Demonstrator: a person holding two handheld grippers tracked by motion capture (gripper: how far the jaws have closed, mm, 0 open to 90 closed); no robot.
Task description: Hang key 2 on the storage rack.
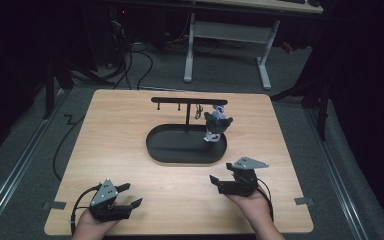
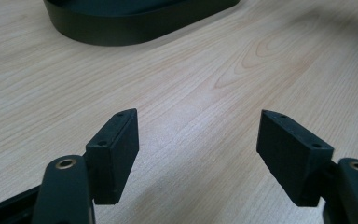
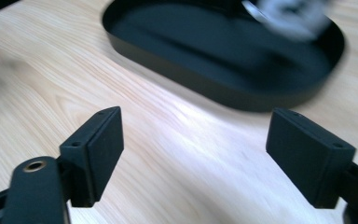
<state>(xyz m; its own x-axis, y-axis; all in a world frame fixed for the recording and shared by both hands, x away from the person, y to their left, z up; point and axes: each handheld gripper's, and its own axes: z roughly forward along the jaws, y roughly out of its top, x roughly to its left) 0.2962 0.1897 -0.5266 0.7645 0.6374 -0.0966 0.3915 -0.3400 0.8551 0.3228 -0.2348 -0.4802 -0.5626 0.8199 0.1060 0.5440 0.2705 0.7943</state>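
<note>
Hanging from a thin black rack (image 1: 187, 101), a plush toy (image 1: 217, 125) overhangs the smooth oval tray (image 1: 165, 150).

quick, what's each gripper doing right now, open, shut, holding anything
left gripper: open, holding nothing, above bare table.
right gripper: open, holding nothing, short of the black tray.

Bare wood of the table (image 1: 130, 130) lies open ahead of my left tongs (image 1: 130, 196), nothing between their spread jaws; the black oval tray (image 1: 160, 150) sits farther ahead and to their right, its low wall the first obstacle; my right tongs (image 1: 219, 183), jaws wide and empty, have that same wall close in front; above the tray an upright post and crossbar (image 1: 187, 100) block a straight pass, with a small hanging figure (image 1: 216, 125) beneath the bar's right end, directly ahead of my right tongs.
</note>
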